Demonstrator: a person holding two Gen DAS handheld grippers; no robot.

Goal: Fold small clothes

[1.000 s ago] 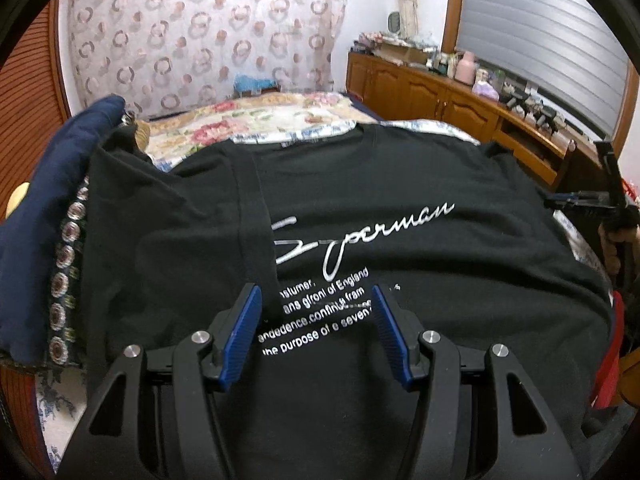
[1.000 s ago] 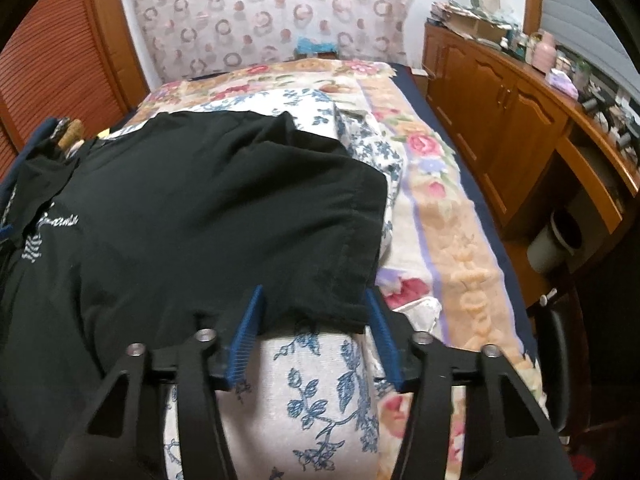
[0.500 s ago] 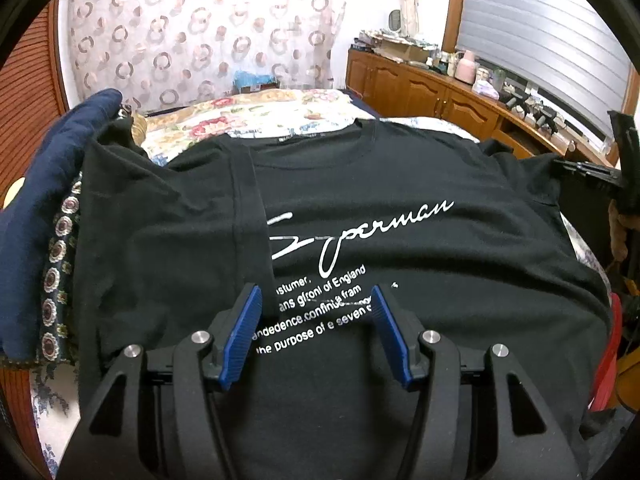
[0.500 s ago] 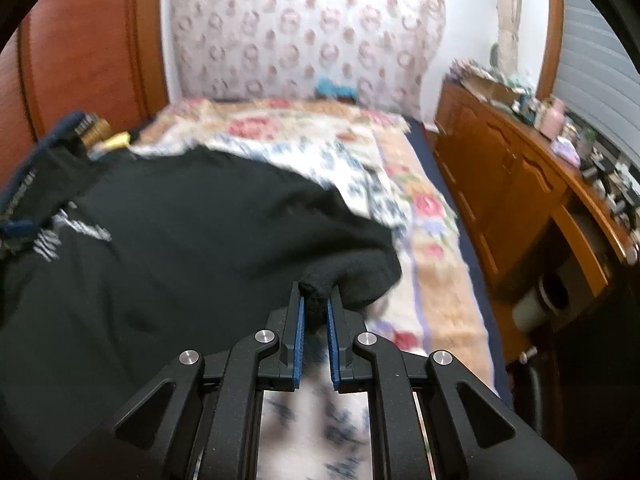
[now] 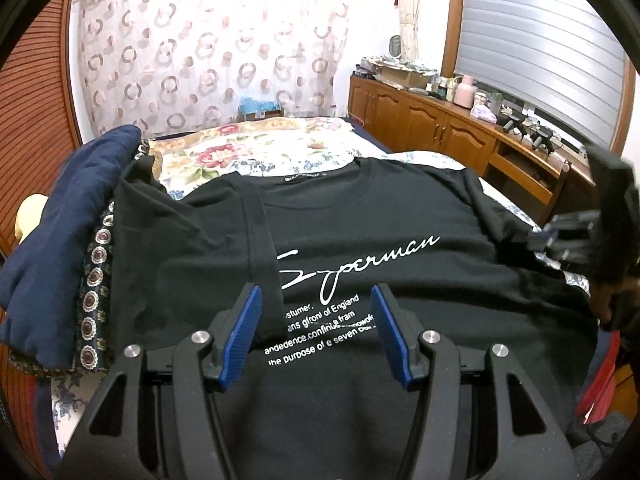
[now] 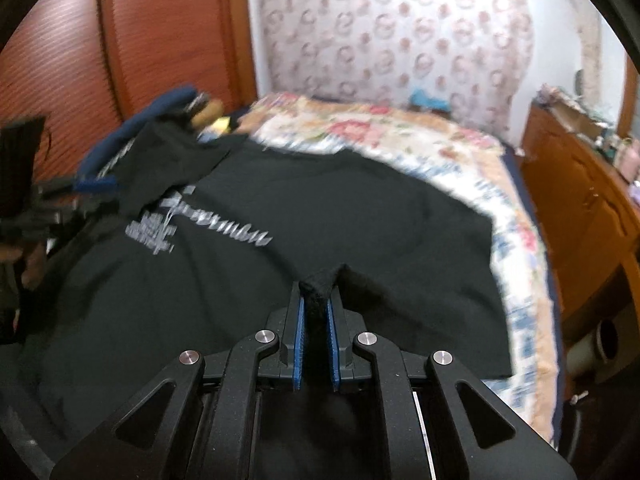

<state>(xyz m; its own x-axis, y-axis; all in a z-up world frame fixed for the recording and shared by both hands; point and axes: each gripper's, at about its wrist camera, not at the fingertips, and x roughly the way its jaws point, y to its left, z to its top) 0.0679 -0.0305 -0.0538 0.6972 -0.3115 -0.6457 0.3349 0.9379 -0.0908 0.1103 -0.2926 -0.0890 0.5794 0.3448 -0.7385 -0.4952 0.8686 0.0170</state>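
Observation:
A black T-shirt (image 5: 400, 208) with white "Superman" lettering lies face up on the bed, its left sleeve folded in over the chest. My left gripper (image 5: 316, 300) hovers open over the printed text, with nothing between its blue pads. My right gripper (image 6: 316, 300) is shut on a pinched fold of the shirt's (image 6: 320, 208) right sleeve edge and holds it lifted above the shirt body. The left wrist view shows that right gripper (image 5: 544, 236) blurred at the right edge. In the right wrist view the left gripper (image 6: 96, 186) appears at the far left.
A navy garment (image 5: 72, 216) and a dark patterned cloth (image 5: 96, 280) are piled left of the shirt. The floral bedspread (image 5: 280, 148) stretches beyond the collar. A wooden cabinet (image 5: 440, 132) with clutter on top runs along the right. A slatted wooden wall (image 6: 60, 80) stands at the left.
My right gripper closed on the sleeve's edge and swept left with it, over the shirt body. The left gripper stayed open and rose slightly.

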